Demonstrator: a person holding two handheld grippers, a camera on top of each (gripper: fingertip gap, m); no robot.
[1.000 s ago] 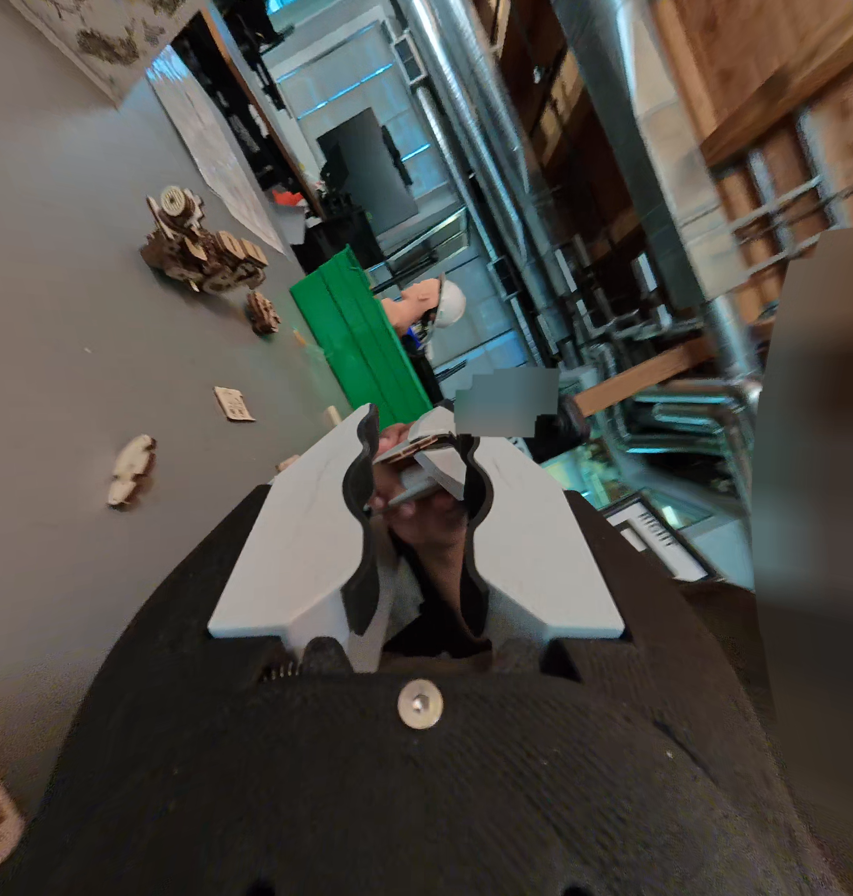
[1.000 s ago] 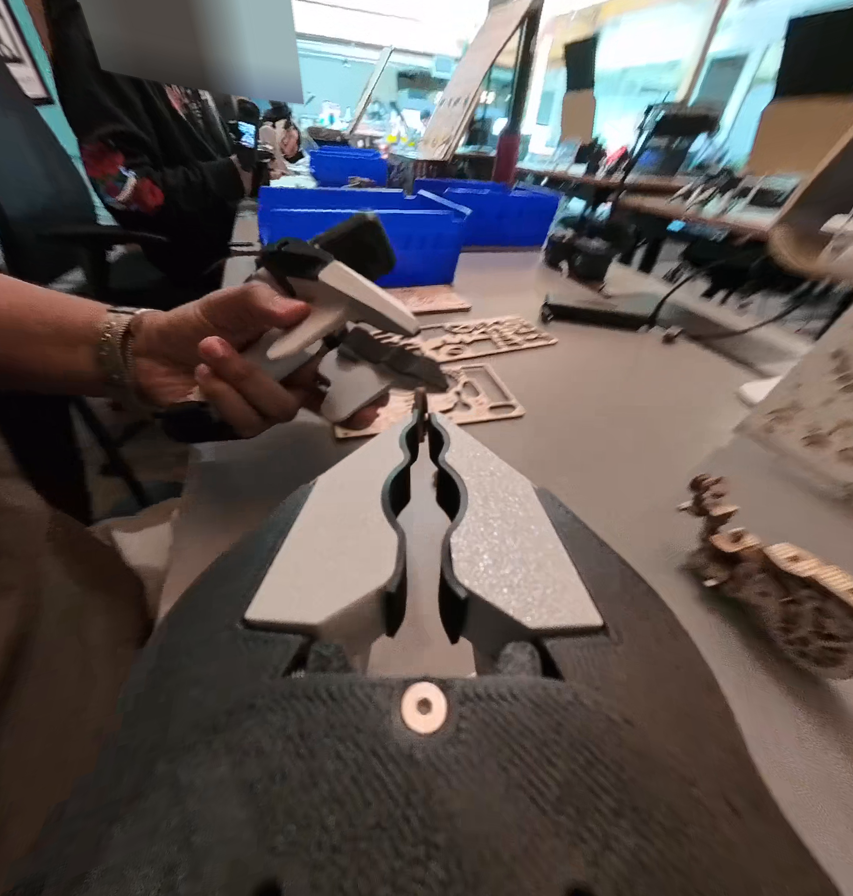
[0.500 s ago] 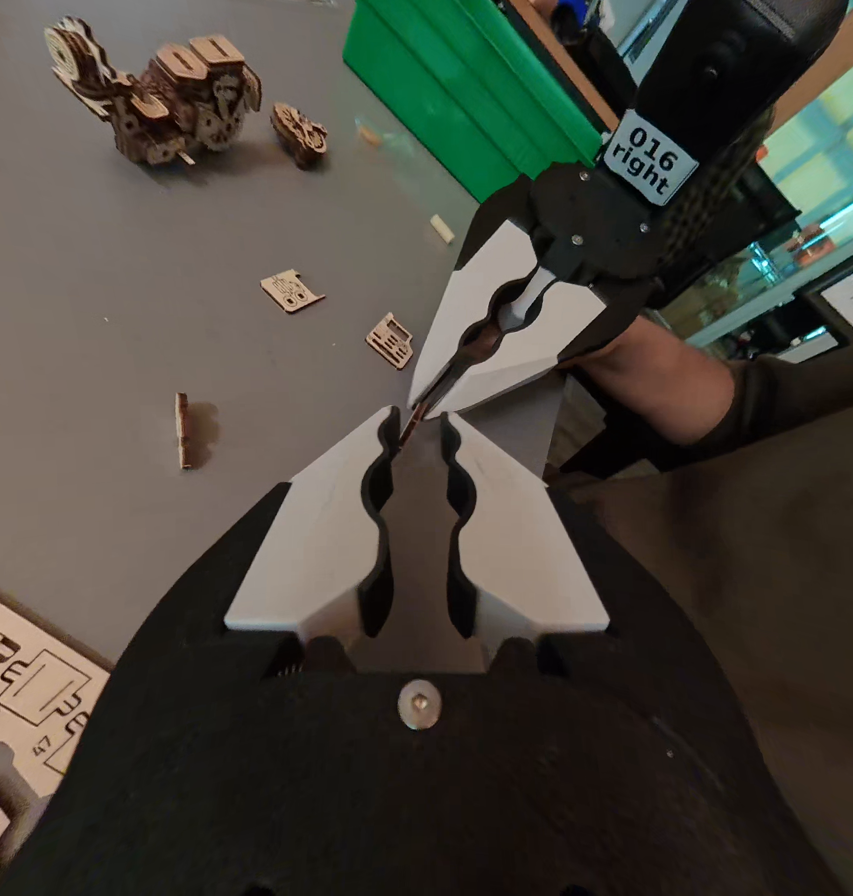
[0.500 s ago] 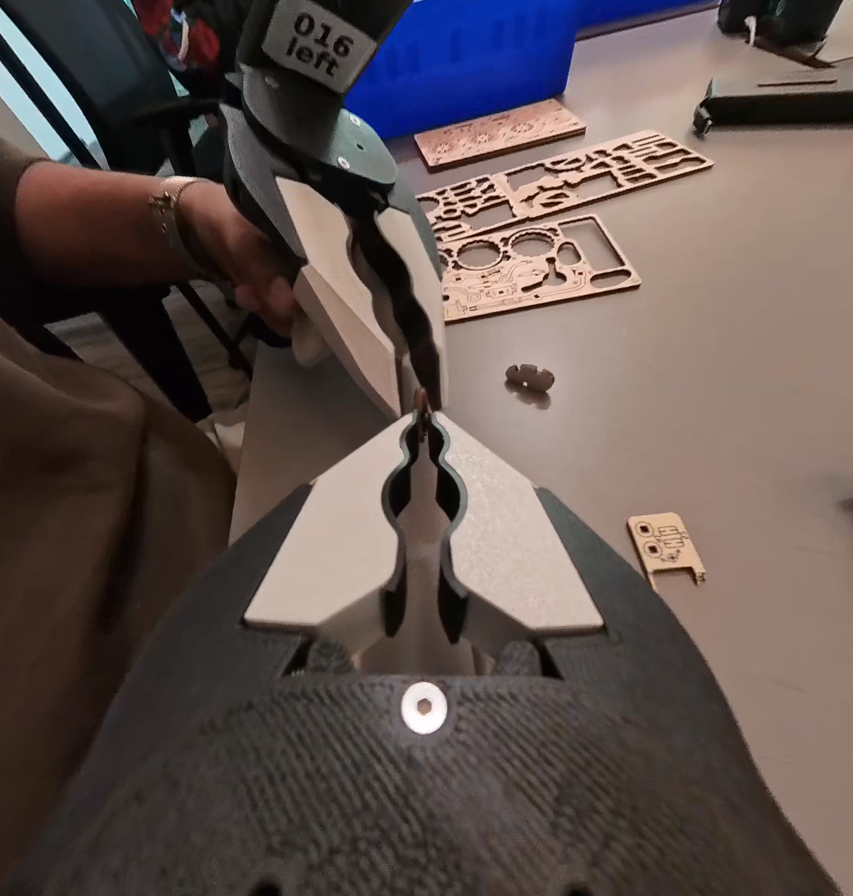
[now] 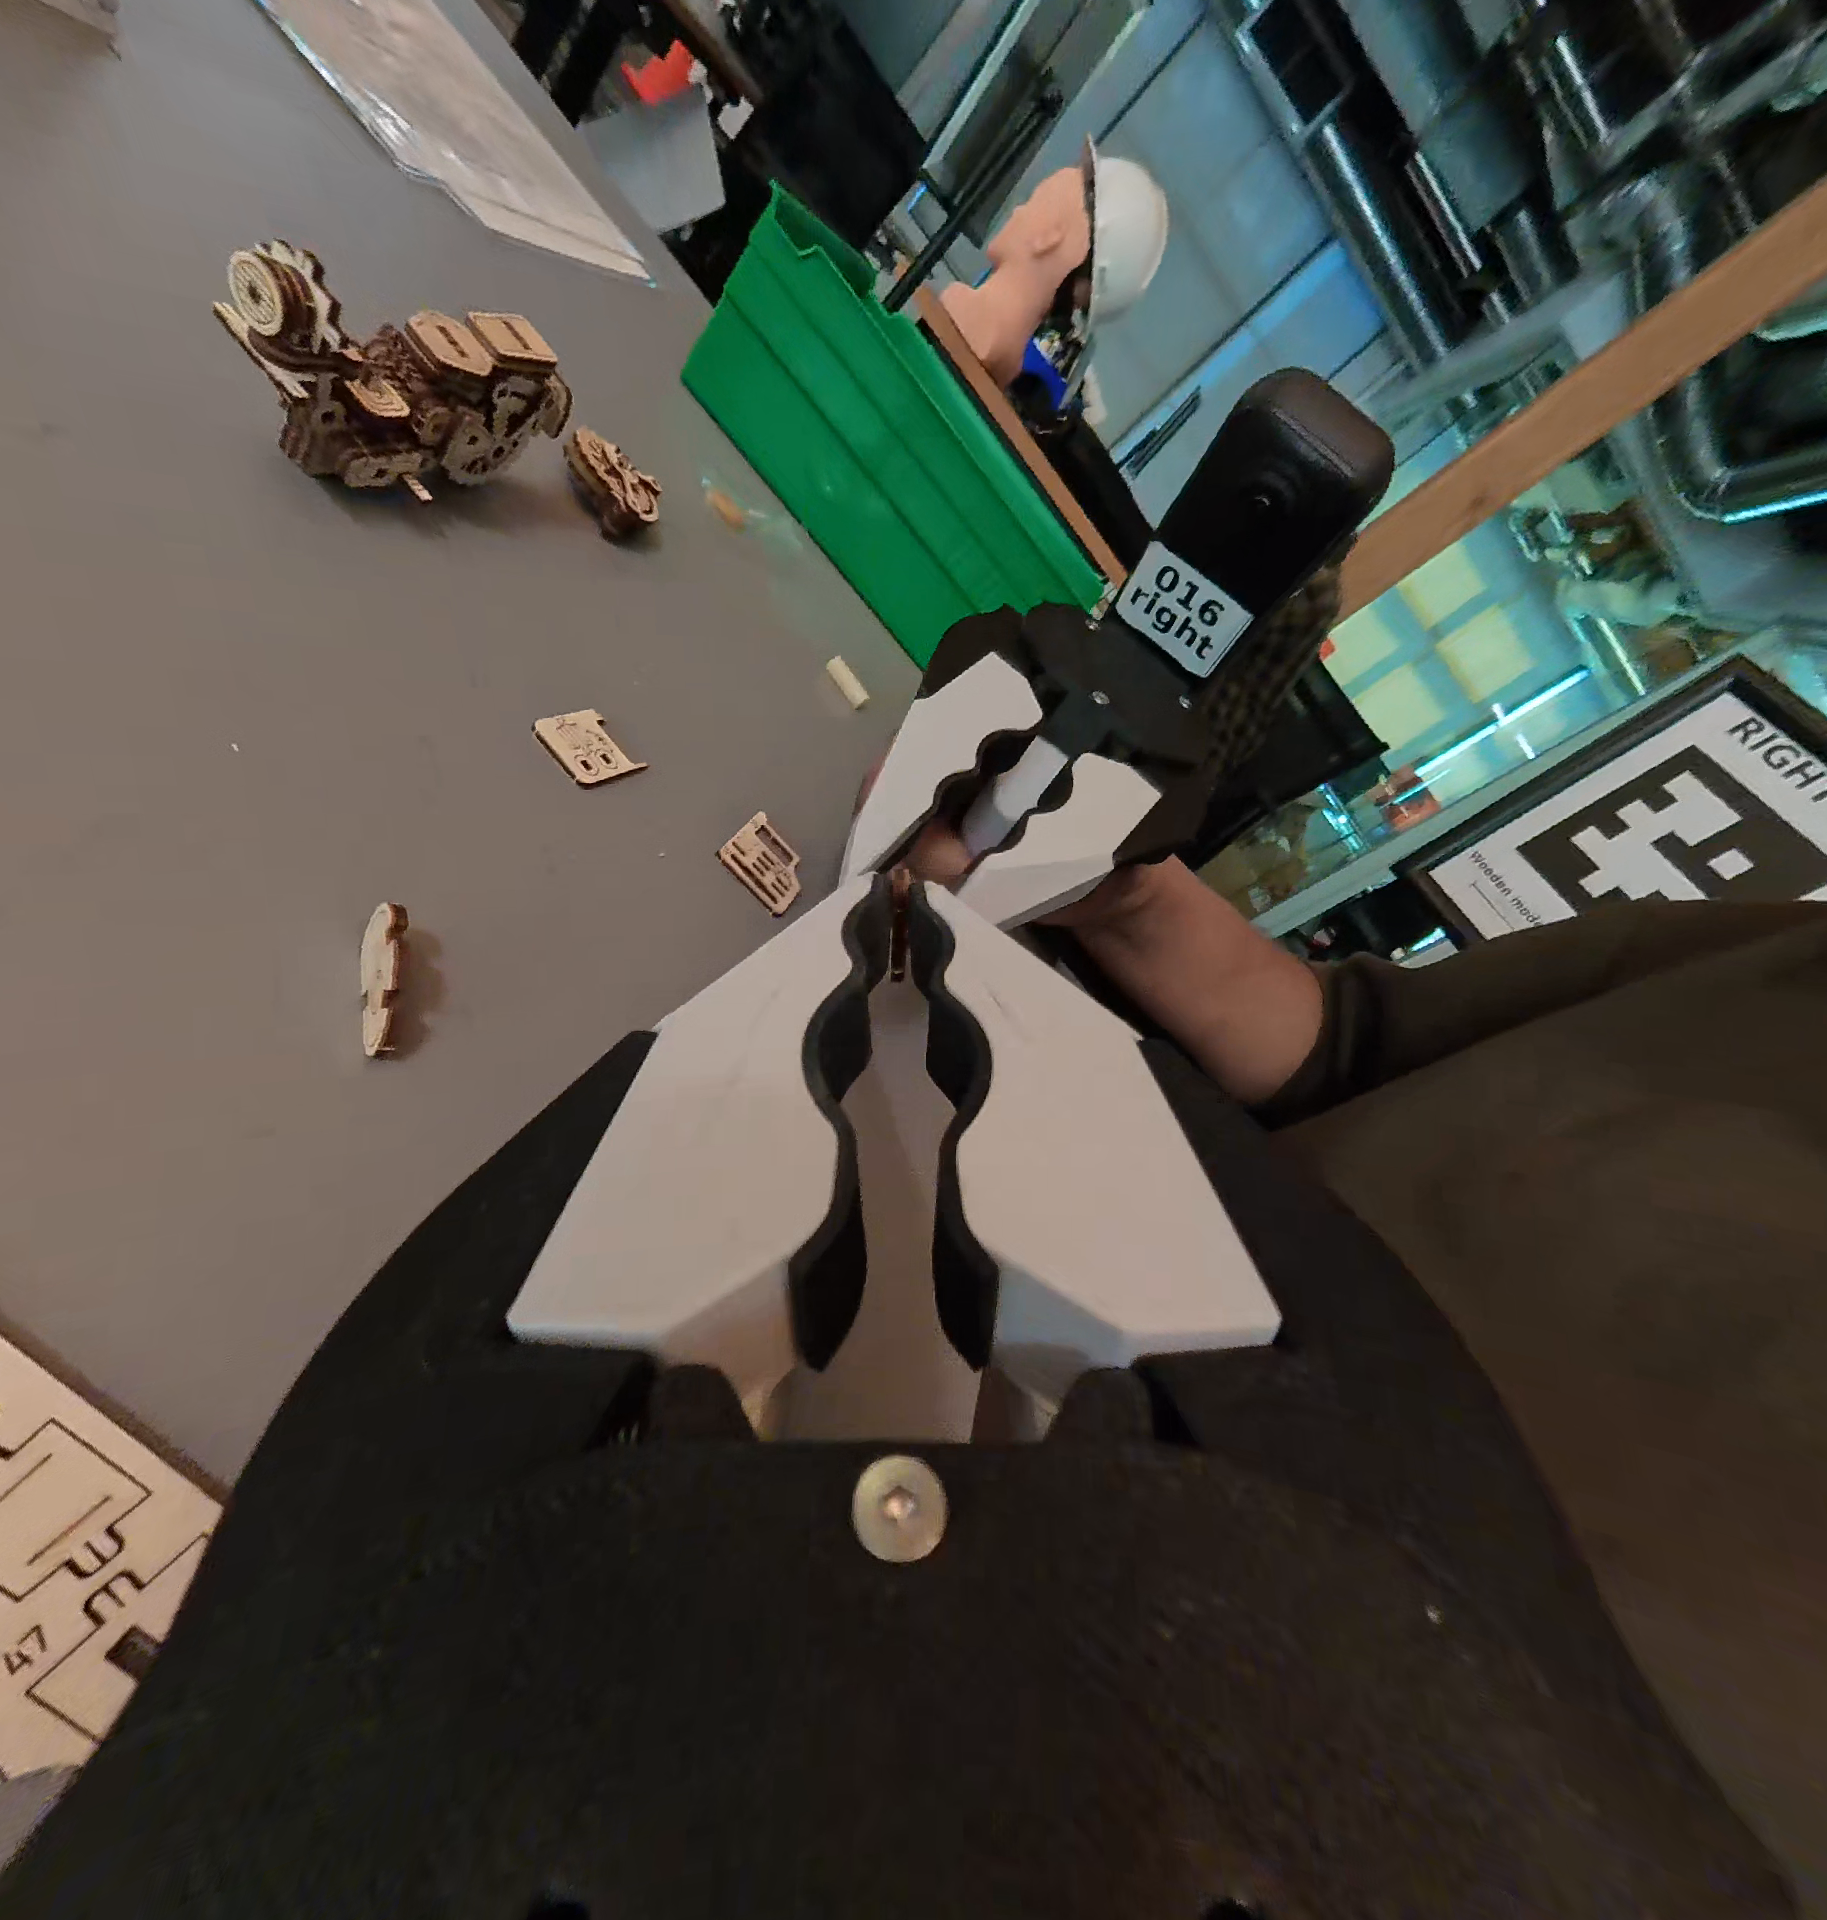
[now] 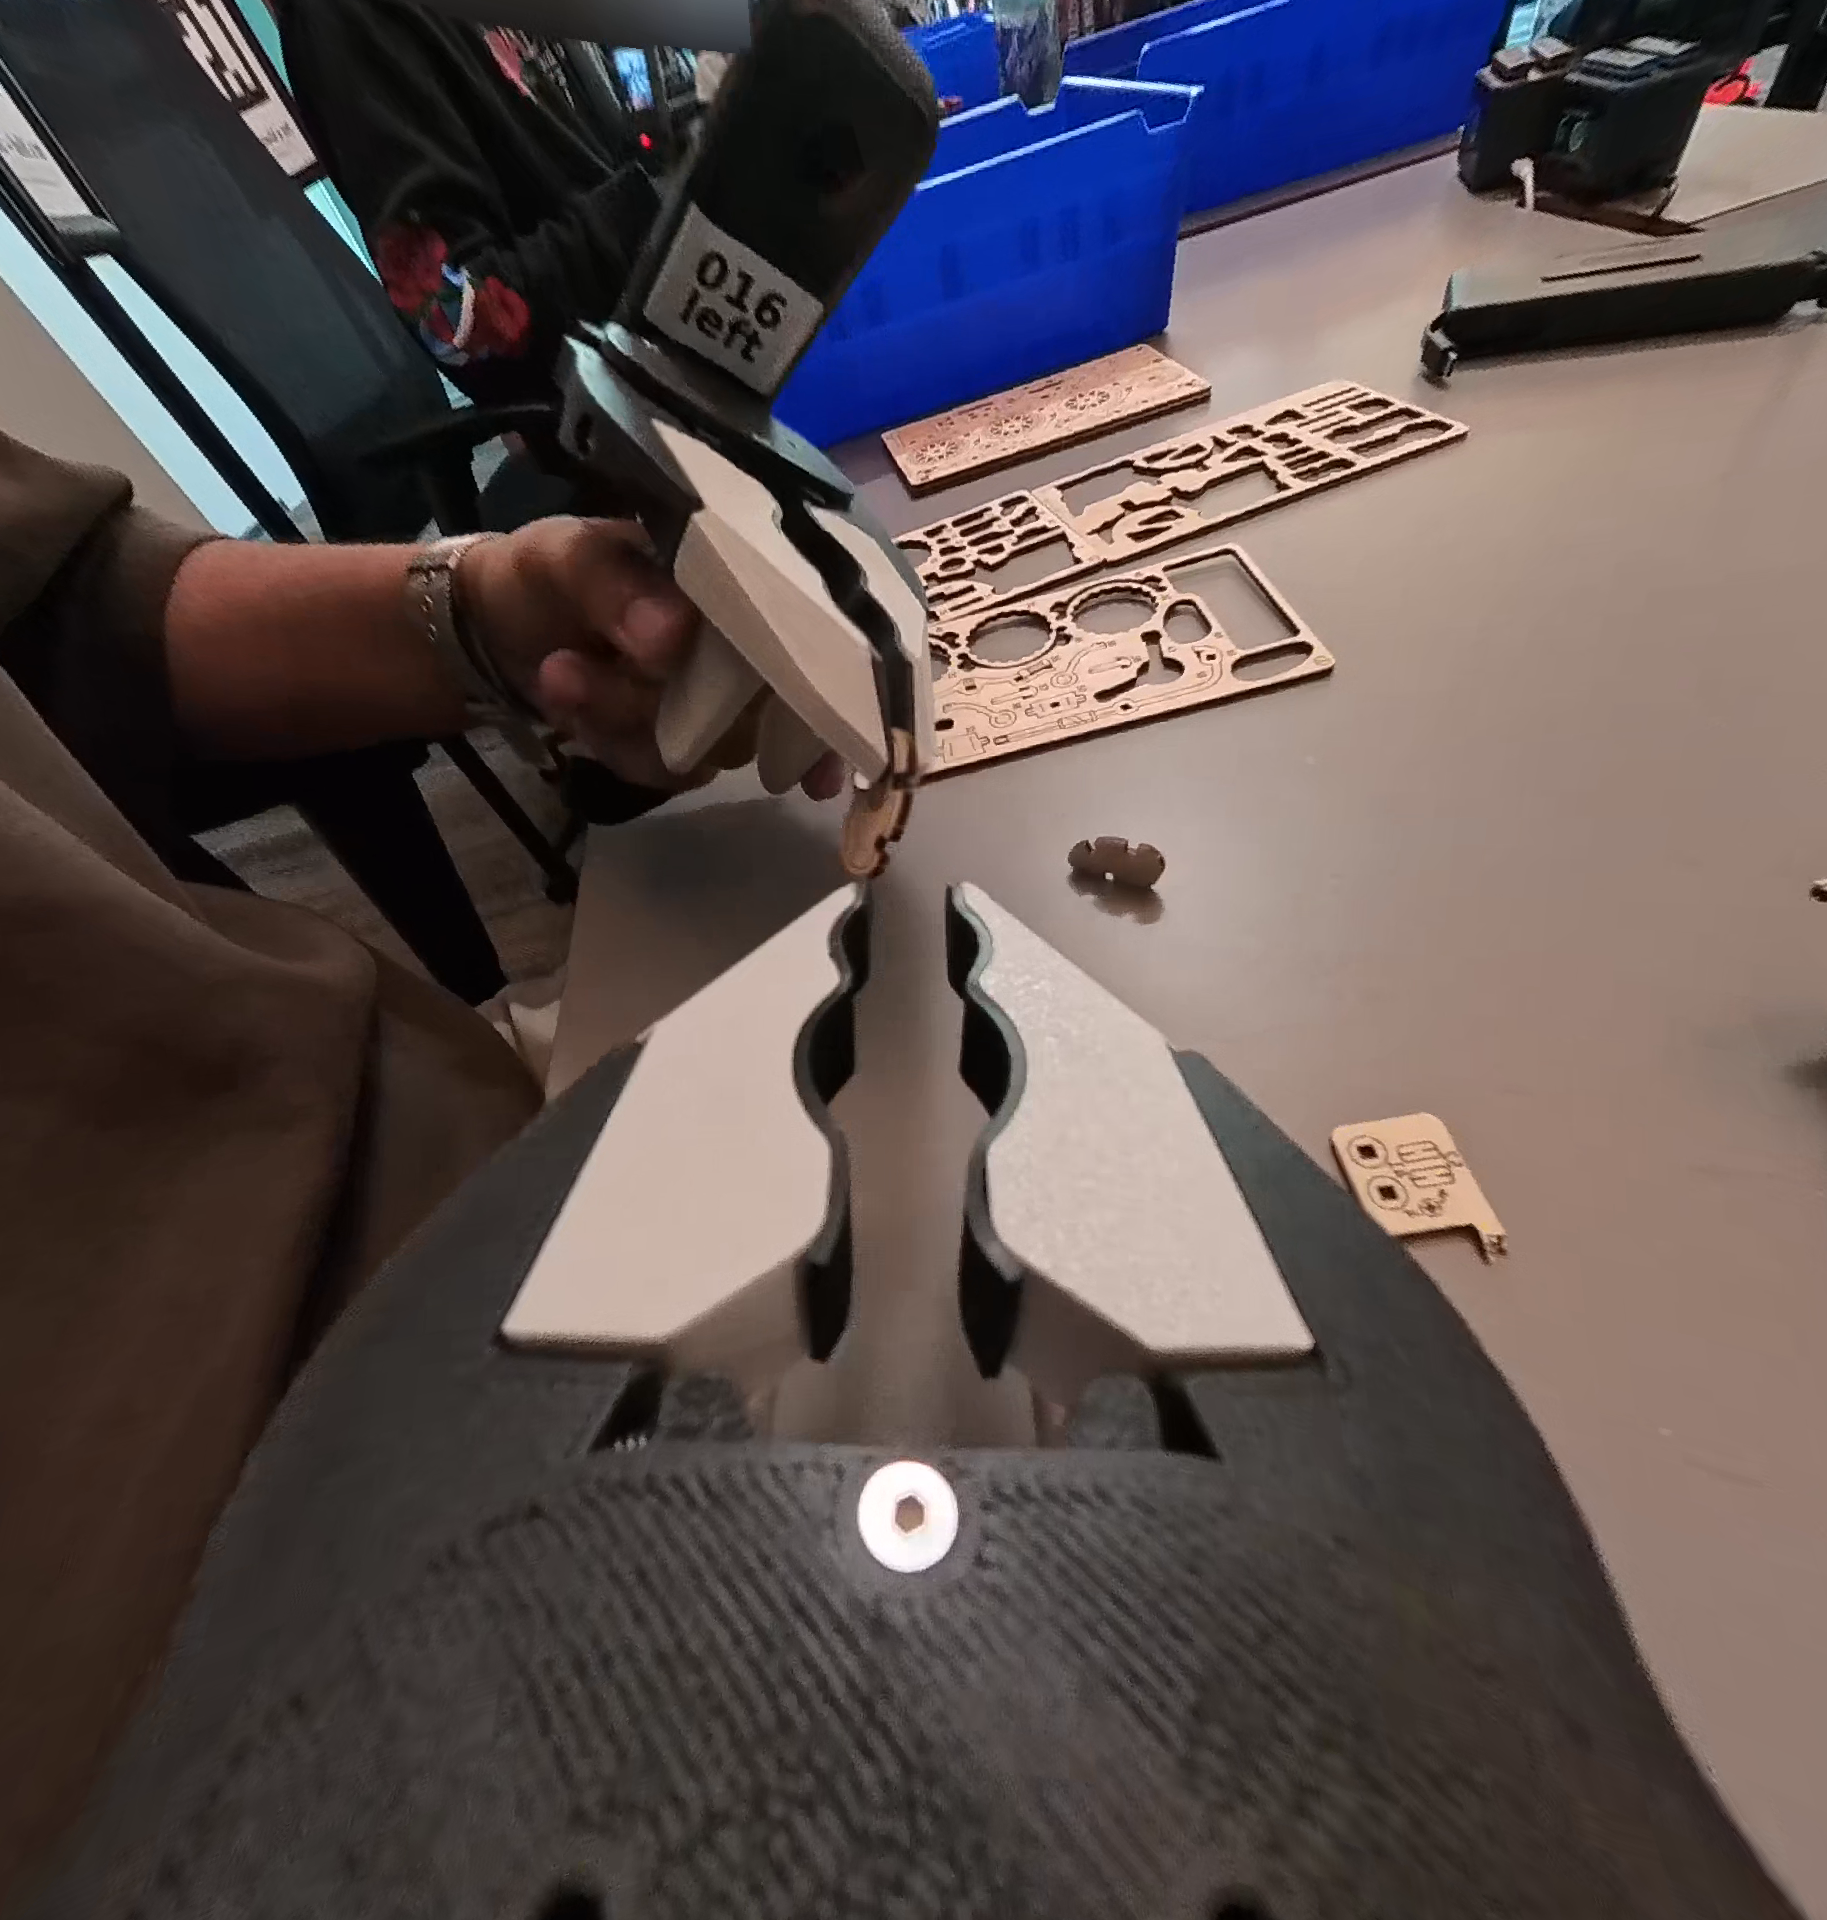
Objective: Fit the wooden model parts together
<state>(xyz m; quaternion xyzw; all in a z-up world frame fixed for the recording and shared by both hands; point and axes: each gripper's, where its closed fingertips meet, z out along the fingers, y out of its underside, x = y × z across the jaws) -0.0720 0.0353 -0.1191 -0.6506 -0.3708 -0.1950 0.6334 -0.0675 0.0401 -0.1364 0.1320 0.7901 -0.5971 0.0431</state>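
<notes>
Two grippers meet above a grey table (image 6: pixel 1511 831). The small wooden disc (image 6: pixel 876 821) has passed across: the left gripper (image 5: pixel 896 914) now pinches it, while the right gripper (image 6: pixel 907 904) has let go, fingers apart. Loose pieces (image 5: pixel 587 746) and the half-built model (image 5: pixel 400 384) lie well clear, nothing blocking.

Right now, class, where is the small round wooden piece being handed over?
The small round wooden piece is pinched at the tips of the left gripper, held above the table just ahead of the open right gripper.
</notes>
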